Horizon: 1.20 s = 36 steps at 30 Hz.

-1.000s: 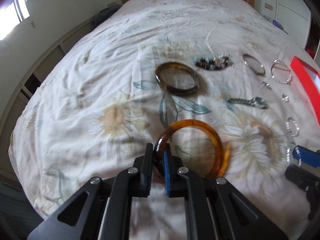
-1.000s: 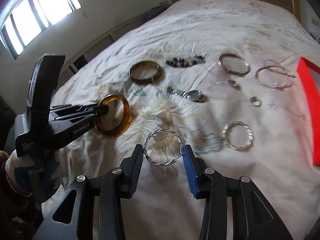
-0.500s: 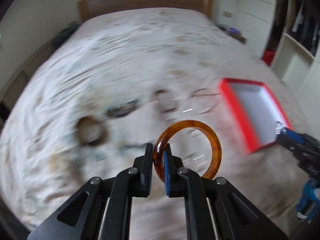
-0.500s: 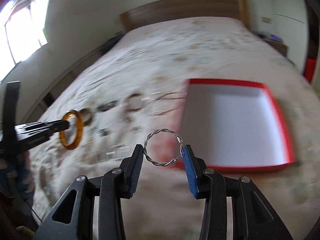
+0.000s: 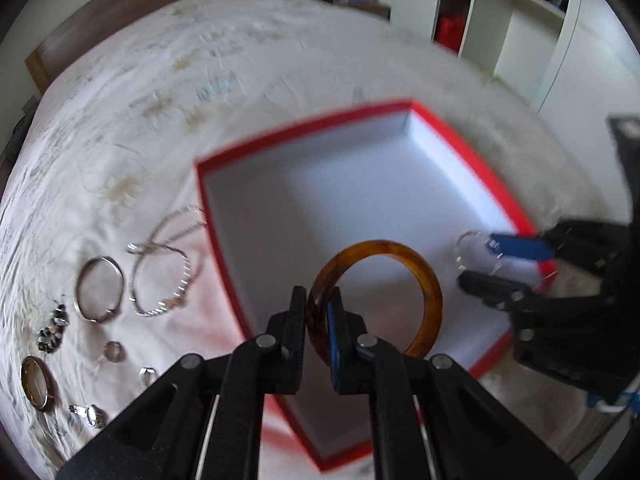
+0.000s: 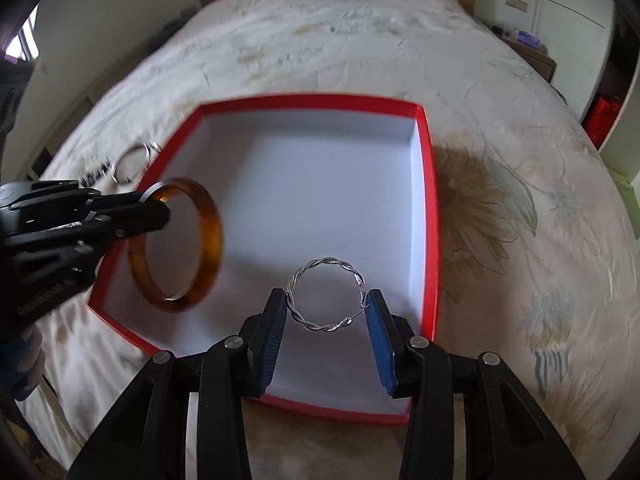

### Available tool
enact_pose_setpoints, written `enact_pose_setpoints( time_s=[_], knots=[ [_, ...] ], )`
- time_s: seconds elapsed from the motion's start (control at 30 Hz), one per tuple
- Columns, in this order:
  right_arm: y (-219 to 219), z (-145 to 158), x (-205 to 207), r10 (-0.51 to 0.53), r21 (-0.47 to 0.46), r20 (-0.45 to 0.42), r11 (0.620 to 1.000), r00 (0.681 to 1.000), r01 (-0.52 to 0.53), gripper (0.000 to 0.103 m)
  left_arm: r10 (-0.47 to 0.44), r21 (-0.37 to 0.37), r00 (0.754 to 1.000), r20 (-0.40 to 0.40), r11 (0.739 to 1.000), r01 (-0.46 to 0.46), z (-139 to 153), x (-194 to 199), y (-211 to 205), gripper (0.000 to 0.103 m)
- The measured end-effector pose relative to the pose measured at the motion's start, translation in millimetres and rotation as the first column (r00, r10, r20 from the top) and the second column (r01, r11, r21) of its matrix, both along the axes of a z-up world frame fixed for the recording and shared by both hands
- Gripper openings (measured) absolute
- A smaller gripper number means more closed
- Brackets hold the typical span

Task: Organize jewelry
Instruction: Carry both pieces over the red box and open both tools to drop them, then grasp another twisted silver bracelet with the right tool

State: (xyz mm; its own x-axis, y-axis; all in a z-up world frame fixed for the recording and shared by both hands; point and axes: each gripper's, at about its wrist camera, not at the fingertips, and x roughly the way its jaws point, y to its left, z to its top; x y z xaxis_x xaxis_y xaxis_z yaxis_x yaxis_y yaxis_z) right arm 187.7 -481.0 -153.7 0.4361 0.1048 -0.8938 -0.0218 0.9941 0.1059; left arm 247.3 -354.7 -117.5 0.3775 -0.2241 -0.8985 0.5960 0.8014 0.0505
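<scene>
Both loads poised over the red box (image 6: pixel 427 216) on the bed (image 6: pixel 520 160) — left hand-held gripper (image 5: pixel 318 322) pressed together on the rim of the amber bangle (image 5: pixel 430 300), right hand-held gripper (image 6: pixel 327 312) spread just wide enough to clamp the twisted silver bracelet (image 6: pixel 326 298) across its width. Box interior bare and white, nothing inside yet. Remaining pieces well apart from it on the bedspread: silver bangles (image 5: pixel 98 290), a dark beaded piece (image 5: pixel 52 330), small rings (image 5: pixel 113 350). Risks, judged from here: bangle pinched at one edge only, hanging tilted, likely to swing or roll on release and clip the box's near wall; thin silver bracelet held by slight pressure — easy to spring sideways or deform if squeezed. Grippers close together over the box, so simultaneous lowering could knock one against the other. Soft bedding, so the box may tip if a rim gets pressed.
</scene>
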Motion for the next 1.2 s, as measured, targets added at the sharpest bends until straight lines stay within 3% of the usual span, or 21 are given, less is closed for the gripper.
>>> enact_pose_setpoints(
  time_s=[0.17,0.27,0.37,0.5,0.67,0.83,0.97,1.1,1.2],
  knots=[
    [9,-8,12,0.057,-0.076,-0.034,0.995,0.998,-0.059,0.041,0.018,0.024,1.000,-0.011,1.000,-0.018,-19,9,-6,0.009],
    [4,-8,15,0.043,-0.072,-0.045,0.996,0.998,-0.046,0.041,0.023,-0.015,0.999,-0.027,1.000,-0.024,-19,13,-3,0.011],
    [9,-5,10,0.054,-0.103,-0.042,0.993,0.998,-0.058,0.048,0.011,-0.067,0.999,-0.052,0.998,-0.014,-16,16,2,0.012],
    [10,6,-5,0.034,-0.110,-0.019,0.993,0.999,-0.036,0.051,0.014,-0.144,0.997,-0.082,0.989,-0.026,-2,13,11,0.014],
    [11,41,-40,-0.021,-0.085,0.065,0.996,0.998,0.027,0.051,0.022,-0.205,0.999,-0.030,0.978,-0.028,33,-14,39,0.017],
    [33,74,-73,-0.045,-0.012,0.140,0.999,0.989,0.047,0.052,0.095,-0.202,0.994,0.057,0.976,-0.081,61,-48,108,0.017],
    [70,90,-89,-0.023,0.062,0.179,0.998,0.984,0.013,0.052,0.178,-0.157,0.983,0.046,0.973,-0.168,70,-71,186,0.017],
    [109,93,-96,0.019,0.110,0.191,0.993,0.981,-0.041,0.052,0.288,-0.124,0.957,0.038,0.952,-0.281,71,-93,273,0.018],
    [137,92,-97,0.045,0.147,0.187,0.986,0.981,-0.073,0.052,0.368,-0.129,0.930,0.014,0.923,-0.364,70,-105,329,0.025]
  ],
)
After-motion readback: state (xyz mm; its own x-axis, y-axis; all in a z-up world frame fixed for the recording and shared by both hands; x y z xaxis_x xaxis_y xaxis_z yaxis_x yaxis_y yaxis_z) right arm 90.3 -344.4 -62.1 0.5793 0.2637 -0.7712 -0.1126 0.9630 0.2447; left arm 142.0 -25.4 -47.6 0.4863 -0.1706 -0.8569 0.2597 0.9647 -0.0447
